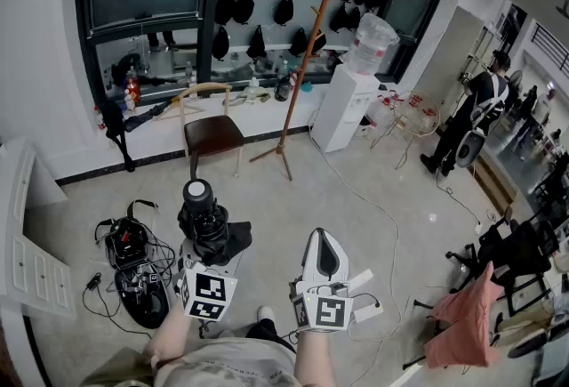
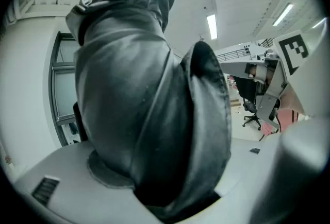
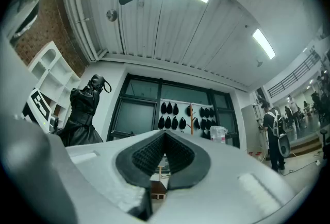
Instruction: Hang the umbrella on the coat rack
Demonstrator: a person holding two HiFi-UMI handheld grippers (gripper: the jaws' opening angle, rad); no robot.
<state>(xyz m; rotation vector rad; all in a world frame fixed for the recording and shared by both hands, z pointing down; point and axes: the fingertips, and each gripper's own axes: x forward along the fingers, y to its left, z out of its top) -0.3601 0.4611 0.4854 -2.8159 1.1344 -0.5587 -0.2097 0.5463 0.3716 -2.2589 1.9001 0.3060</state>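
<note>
Clutching umbrella, open floor before rack

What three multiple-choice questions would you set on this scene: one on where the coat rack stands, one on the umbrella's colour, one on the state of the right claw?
1. Where does the coat rack stand?
A. Between the chair and the water dispenser
B. Flat on the floor
C. On top of the chair

2. What colour is the umbrella?
A. Red
B. Black
C. Yellow

3. How is the right claw?
A. Open wide round the umbrella
B. Shut on the coat rack
C. Shut, nothing in it

Answers:
1 A: the head view shows it upright, with the chair on one side and the water dispenser on the other.
2 B: its folded cloth is black in the head view and the left gripper view.
3 C: its own view shows the pads together with nothing between them.
</note>
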